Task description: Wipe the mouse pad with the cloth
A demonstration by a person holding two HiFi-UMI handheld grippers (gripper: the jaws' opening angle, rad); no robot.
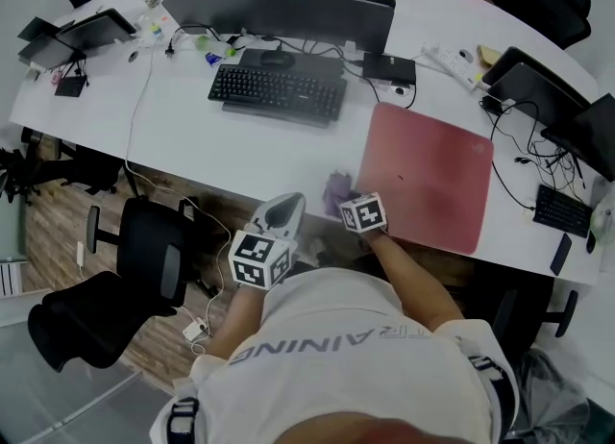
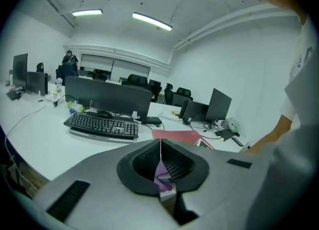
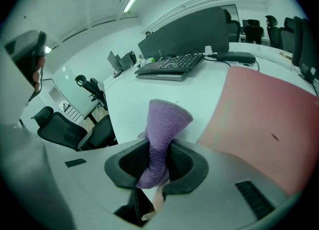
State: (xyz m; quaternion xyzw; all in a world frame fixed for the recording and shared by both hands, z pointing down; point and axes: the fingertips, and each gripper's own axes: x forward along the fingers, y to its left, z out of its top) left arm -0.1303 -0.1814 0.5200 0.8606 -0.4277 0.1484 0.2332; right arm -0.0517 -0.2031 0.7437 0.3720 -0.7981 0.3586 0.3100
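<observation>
Cloth [image 3: 163,124] — purple, pinched upright in right gripper [image 3: 158,155] beside mouse pad [image 1: 428,173]; left gripper [image 2: 160,157] jaws pressed together

Person at lower centre of the head view: white short-sleeved T-shirt [image 1: 365,332] with grey block lettering [image 1: 327,344], which reads reversed. Dark straps [image 1: 183,421] sit at the shirt's lower left and lower right; their detail is unclear. Left tongs [image 2: 160,160] and right tongs [image 3: 158,158] have light grey shells and black ribbed pads [image 3: 130,162]. Each carries a white cube [image 1: 259,259] with black square markers.
</observation>
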